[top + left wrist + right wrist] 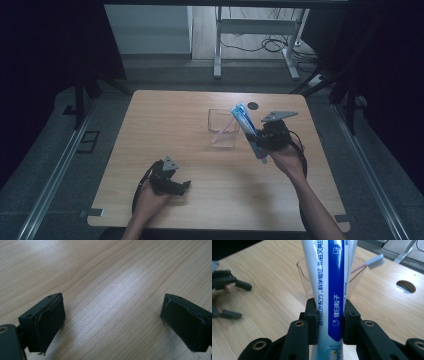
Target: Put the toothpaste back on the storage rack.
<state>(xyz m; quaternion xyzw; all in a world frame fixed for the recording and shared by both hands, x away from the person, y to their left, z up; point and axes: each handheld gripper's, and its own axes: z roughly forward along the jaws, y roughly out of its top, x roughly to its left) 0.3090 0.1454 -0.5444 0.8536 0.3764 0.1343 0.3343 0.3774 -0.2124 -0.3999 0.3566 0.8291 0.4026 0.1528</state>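
Right gripper (329, 322) pinches the toothpaste tube (329, 277) mid-body, seemingly beside the cup (223, 128).

A: The high view is dim, isn't it? The room around the worktop (165, 120) sinks into near black.

B: Yes, and bluish. Only the floor beyond it looks lit.

A: The left gripper view is brighter: a pale sheen runs across the wood grain.

B: In the right gripper view, the toothpaste tube (329, 290) is sharp, with soft glare on it.

tube (248, 131) | white-blue, printed | held tilted above table's right half | cup (223, 128) just beside: clear, upright, toothbrush (223, 129) inside
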